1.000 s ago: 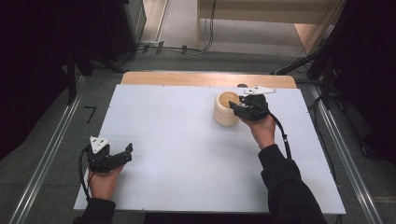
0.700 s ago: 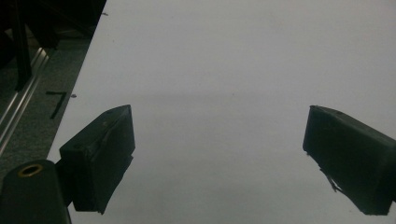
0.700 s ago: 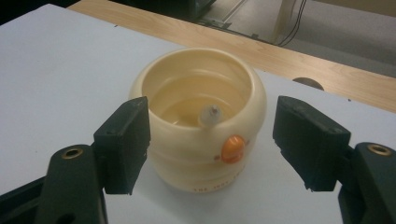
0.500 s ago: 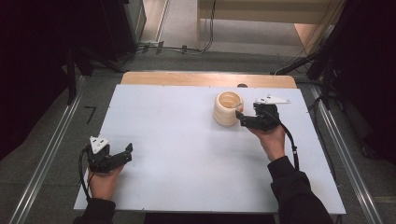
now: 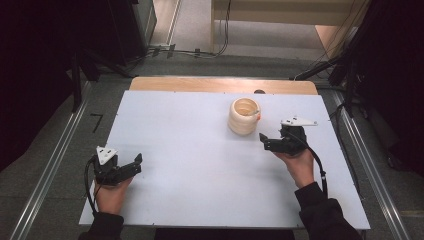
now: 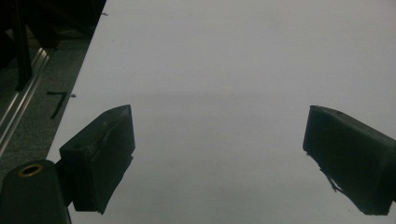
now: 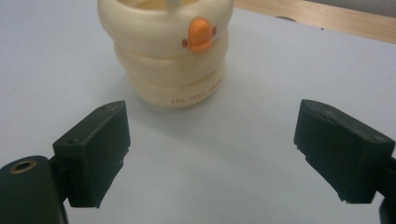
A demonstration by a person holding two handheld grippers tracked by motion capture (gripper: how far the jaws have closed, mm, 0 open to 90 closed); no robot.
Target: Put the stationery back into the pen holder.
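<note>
Right gripper view has the cream duck-faced cup (image 7: 166,49) standing upright just ahead of the right gripper (image 7: 212,151), clear of both spread fingers (image 7: 95,151), with nothing between them. A second ago that gripper was at the cup; its jaws have just been opening, and it has drawn back. Left gripper (image 5: 131,167) rests open, far off.

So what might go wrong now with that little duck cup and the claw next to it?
1. The right claw has just been opening, with nothing between its jaws; it sits close to the duck cup, so a careless sweep might knock it over.
2. The cup is rounded and ribbed, so a new grip may slip.
3. It stands near the table's far edge; a push could send it off.
</note>
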